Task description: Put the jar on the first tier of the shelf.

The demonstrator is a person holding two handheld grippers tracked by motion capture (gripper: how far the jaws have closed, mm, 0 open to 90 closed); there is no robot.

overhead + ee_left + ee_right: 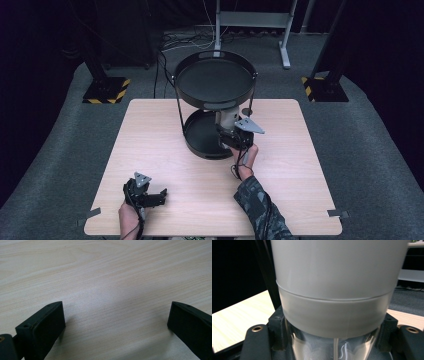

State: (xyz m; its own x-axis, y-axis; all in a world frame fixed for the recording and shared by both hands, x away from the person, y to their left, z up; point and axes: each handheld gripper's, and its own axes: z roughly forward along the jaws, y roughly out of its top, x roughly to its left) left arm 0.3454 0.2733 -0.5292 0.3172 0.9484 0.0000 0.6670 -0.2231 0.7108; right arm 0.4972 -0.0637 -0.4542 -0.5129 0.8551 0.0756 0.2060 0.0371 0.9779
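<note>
There are two claws and one cup. The right claw (226, 131) is clamped on a single white cup (228, 119), its two black jaws pressing the cup's sides, as the right gripper view shows close up: the cup (337, 290) stands directly ahead of that claw, between the jaws, white above and with a clear part lower down near the jaw roots. In the high view this claw holds the cup over the lower tray (197, 137) of a black stand, which has two round trays, one above the other; the upper tray (215, 82) lies beyond and above the claw. Thin black rods join the two trays; I cannot count them all with certainty.

The left claw (161, 196) sits low over the wooden surface (150, 145), well apart from the right claw and the stand, near the person's edge. Its two jaws stand wide apart with nothing between them; in the left gripper view bare wood grain (107, 290) lies ahead of it.
</note>
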